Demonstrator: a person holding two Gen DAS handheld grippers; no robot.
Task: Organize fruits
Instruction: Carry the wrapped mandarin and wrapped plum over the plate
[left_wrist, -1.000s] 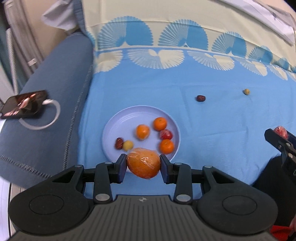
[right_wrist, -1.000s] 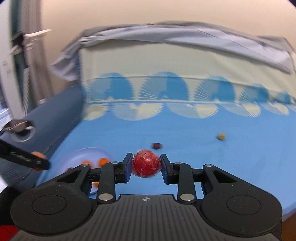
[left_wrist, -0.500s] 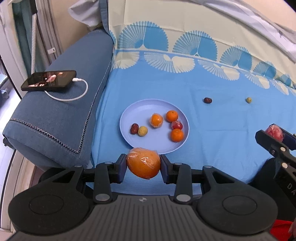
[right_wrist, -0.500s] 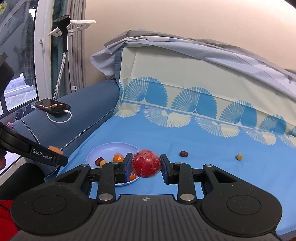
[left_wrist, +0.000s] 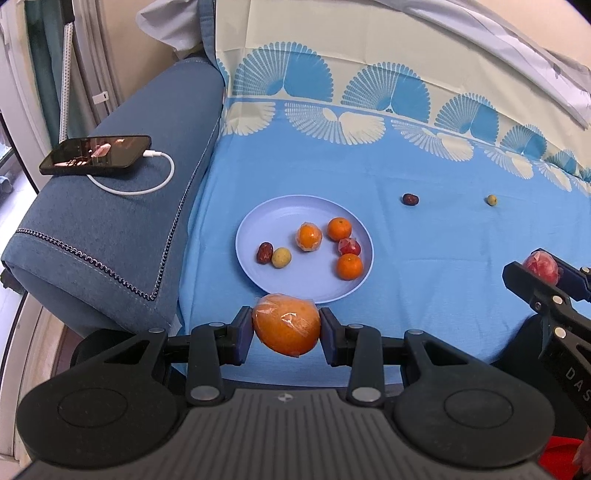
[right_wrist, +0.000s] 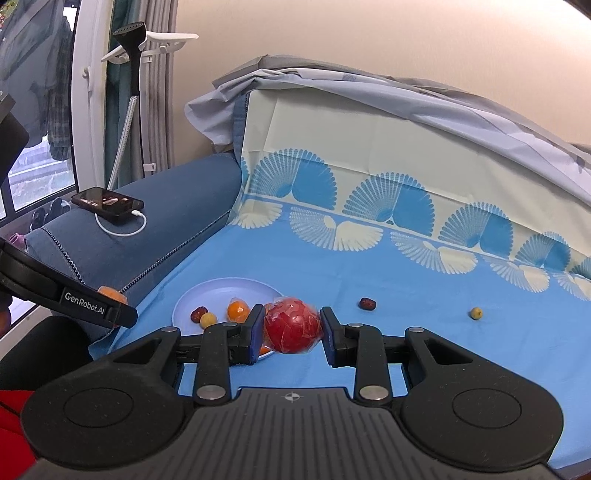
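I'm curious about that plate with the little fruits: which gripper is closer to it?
Left. The left gripper, clamping a wrapped orange, hangs at the plate's near rim. The right gripper, holding a red fruit, is off to the plate's right.

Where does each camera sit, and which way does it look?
Left wrist: on the left tongs, looking down over the wrapped orange to the plate; right tongs at the edge.
Right wrist: on the right tongs, lower, looking across the sofa past the red fruit; left tongs visible.
Both show the plate, phone and loose date.
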